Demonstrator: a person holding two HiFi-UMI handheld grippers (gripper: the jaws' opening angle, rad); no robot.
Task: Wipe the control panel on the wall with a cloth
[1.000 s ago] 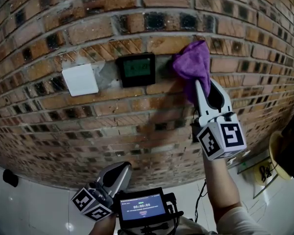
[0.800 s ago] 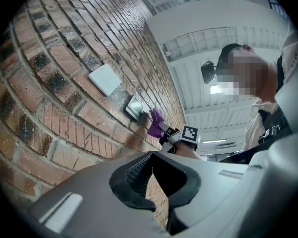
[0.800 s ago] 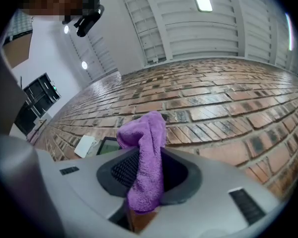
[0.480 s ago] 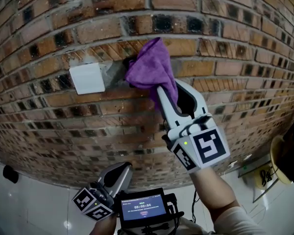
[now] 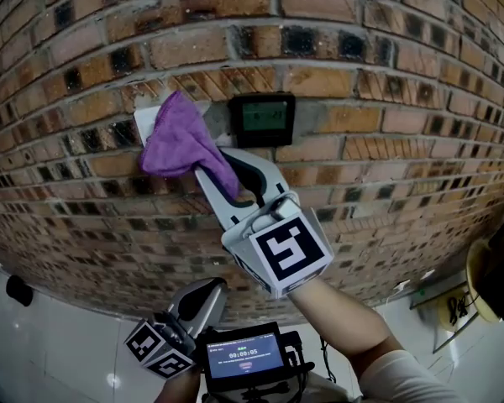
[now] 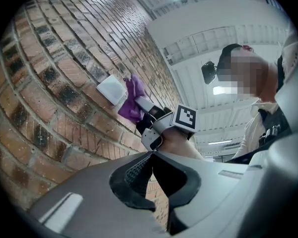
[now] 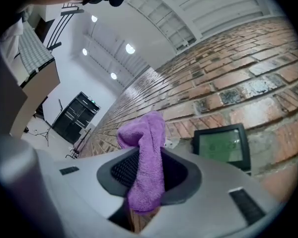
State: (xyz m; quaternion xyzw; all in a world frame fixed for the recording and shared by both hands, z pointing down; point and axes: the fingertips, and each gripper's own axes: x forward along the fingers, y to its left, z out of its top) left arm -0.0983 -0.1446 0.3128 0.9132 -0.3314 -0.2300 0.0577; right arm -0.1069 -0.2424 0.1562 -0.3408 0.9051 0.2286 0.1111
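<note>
Currently, apparently mid-wipe, your right gripper (image 5: 212, 173), jaws clamped on the purple cloth (image 5: 179, 141), holds it over the white plate (image 5: 144, 117) just left of the control panel (image 5: 262, 117), so the next stroke should sweep rightward; your left gripper (image 5: 210, 289) hangs low, jaws together and empty.

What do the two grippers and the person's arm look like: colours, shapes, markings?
The right gripper and the left gripper have light grey curved plastic jaws with black ribbed pads. Each carries a white cube with black square markers. A pale sleeve shows on the right arm.
</note>
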